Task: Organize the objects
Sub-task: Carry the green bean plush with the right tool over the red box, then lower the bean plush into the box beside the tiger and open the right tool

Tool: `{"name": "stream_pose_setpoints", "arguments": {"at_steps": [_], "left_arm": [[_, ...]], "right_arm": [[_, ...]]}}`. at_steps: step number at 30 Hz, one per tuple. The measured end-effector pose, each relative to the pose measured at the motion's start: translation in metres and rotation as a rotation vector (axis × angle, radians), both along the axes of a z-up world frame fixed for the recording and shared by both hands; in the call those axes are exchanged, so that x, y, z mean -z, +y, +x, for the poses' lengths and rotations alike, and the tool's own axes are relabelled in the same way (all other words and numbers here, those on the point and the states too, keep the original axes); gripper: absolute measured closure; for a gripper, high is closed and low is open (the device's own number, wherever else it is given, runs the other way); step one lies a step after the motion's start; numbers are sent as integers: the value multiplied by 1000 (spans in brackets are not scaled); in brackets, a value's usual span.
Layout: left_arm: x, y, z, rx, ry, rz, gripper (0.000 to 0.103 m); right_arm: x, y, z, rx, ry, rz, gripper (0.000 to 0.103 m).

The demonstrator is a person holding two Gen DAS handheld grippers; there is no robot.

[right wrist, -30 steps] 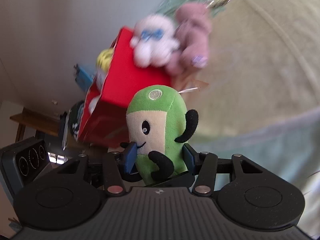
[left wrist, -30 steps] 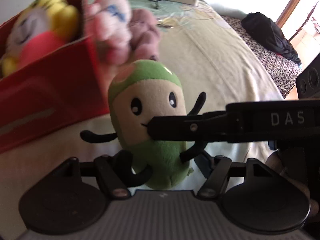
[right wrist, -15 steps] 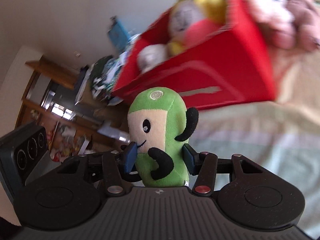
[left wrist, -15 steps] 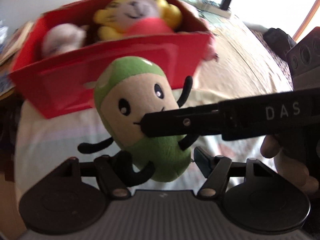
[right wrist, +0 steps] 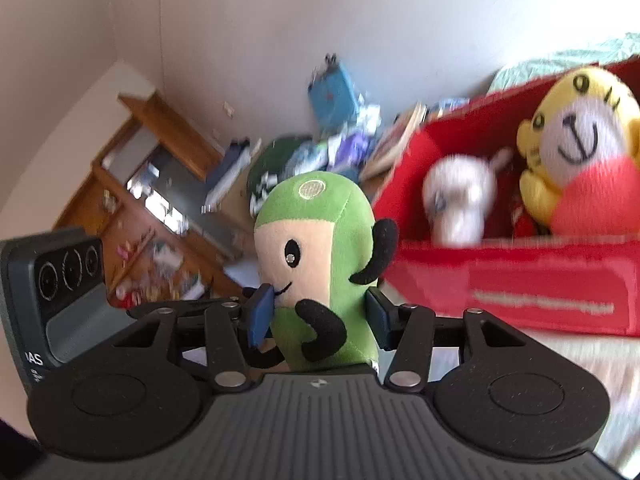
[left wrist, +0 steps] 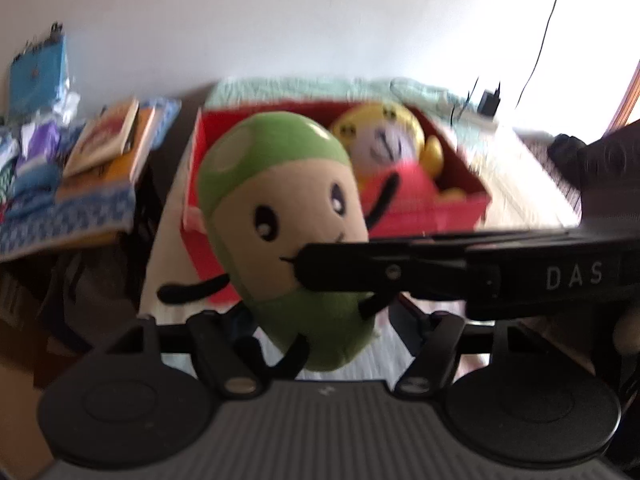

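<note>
A green and cream plush toy (right wrist: 316, 248) with black limbs hangs above the bed, and my right gripper (right wrist: 320, 312) is shut on its face and back. In the left wrist view the same green toy (left wrist: 280, 216) tilts left, with the right gripper's finger (left wrist: 400, 272) crossing to its mouth. My left gripper (left wrist: 320, 320) stands open around the toy's lower end, with a gap at its right pad. Behind it lies a red box (left wrist: 440, 212), also the red box (right wrist: 520, 284), holding a yellow plush (right wrist: 580, 132) and a white plush (right wrist: 456, 200).
A side table with books (left wrist: 108, 148) and a blue cloth stands left of the bed. A charger and power strip (left wrist: 486, 104) lie at the bed's far end, dark clothing (left wrist: 568, 148) at its right. A wooden shelf (right wrist: 152, 184) stands beyond. The left gripper's body (right wrist: 68, 280) is at the left.
Both grippers have swung with the green toy toward the red box, which now sits right behind it with its inside showing. The pink and white toys beside the box are out of view.
</note>
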State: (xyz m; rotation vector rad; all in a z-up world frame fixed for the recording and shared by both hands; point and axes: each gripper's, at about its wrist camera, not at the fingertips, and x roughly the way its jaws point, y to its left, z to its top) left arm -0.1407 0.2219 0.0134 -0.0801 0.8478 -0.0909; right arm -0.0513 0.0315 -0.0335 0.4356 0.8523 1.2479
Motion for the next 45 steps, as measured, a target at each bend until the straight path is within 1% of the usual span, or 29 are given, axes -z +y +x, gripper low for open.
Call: {"name": "stream_pose_setpoints", "arguments": {"at_steps": [2, 5, 10, 13, 16, 21, 23, 26, 28, 30, 32, 35, 36, 39, 42, 45], "left_arm": [[-8, 4, 10, 9, -30, -18, 30], [-14, 3, 28, 43, -68, -40, 30], [-20, -19, 55, 140, -131, -36, 26], [-16, -31, 73, 182, -130, -45, 26], [-6, -36, 91, 197, -107, -56, 26], [16, -29, 116, 179, -45, -60, 26], [26, -24, 125, 169, -9, -76, 26], [39, -12, 133, 137, 23, -82, 24], [44, -6, 136, 119, 33, -71, 23], [49, 0, 139, 106, 40, -61, 23], [53, 5, 141, 89, 44, -45, 20], [57, 14, 142, 65, 59, -28, 19], [58, 17, 143, 65, 62, -24, 19], [57, 20, 141, 79, 55, -25, 17], [58, 19, 142, 86, 59, -34, 12], [58, 15, 144, 94, 62, -31, 12]], "right_arm": [[-6, 3, 4, 39, -12, 9, 50], [-14, -3, 9, 107, -62, 12, 50], [-21, -25, 17, 238, -127, 15, 50], [-18, -29, 24, 304, -145, -10, 50], [-12, -24, 34, 336, -169, -50, 50], [4, -2, 53, 367, -164, -127, 51], [11, 9, 62, 370, -156, -155, 51], [20, 26, 70, 368, -147, -236, 51], [27, 34, 75, 350, -129, -245, 51], [30, 42, 78, 341, -129, -256, 51], [35, 51, 82, 325, -124, -270, 51], [43, 62, 91, 292, -81, -303, 51], [44, 63, 91, 288, -80, -311, 50], [44, 61, 88, 287, -92, -314, 46], [42, 51, 87, 296, -66, -297, 44], [39, 39, 85, 343, -57, -270, 43]]}}
